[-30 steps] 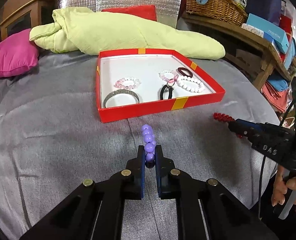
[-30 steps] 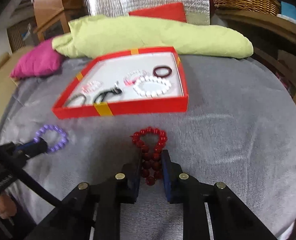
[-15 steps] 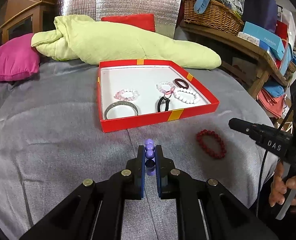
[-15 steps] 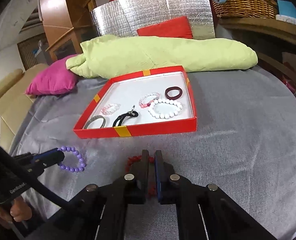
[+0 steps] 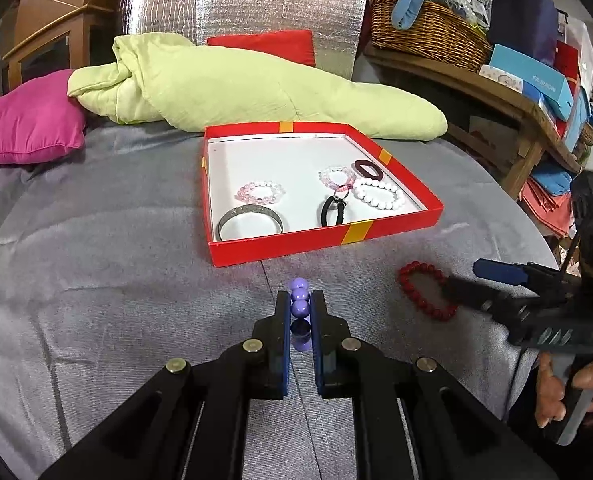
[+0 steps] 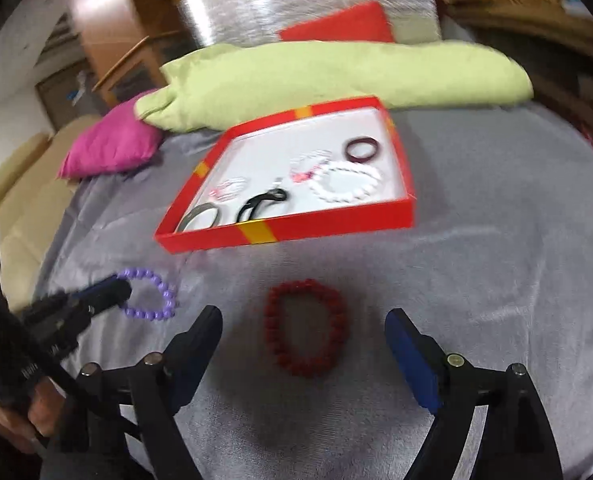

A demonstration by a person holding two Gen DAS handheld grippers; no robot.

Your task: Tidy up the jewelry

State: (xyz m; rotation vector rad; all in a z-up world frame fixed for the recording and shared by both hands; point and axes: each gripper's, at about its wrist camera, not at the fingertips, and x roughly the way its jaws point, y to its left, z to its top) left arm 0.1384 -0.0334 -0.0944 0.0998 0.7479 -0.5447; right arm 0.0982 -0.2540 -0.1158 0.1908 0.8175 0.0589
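My left gripper (image 5: 299, 300) is shut on a purple bead bracelet (image 5: 299, 308), held just over the grey cloth; from the right wrist view the bracelet's loop (image 6: 164, 294) sticks out past the left gripper (image 6: 114, 290). A red bead bracelet (image 6: 274, 332) lies flat on the cloth between the fingers of my right gripper (image 6: 302, 314). Those jaws are opening wide and the pads do not touch it. The left wrist view shows the red bracelet (image 5: 416, 270) just ahead of the right gripper (image 5: 461, 276). Beyond stands the red box (image 5: 280, 246).
The red box (image 6: 316, 224) holds a silver bangle (image 5: 250, 222), pink and white bead bracelets, a dark ring and a black hair tie. A green quilt (image 5: 236, 88) and a pink pillow (image 5: 28, 120) lie behind it. A wooden shelf (image 5: 508, 100) with a basket stands right.
The red bracelet has left the right gripper and lies on the cloth. The right jaws, shut before, now stand wide apart. The left gripper keeps its hold on the purple bracelet.
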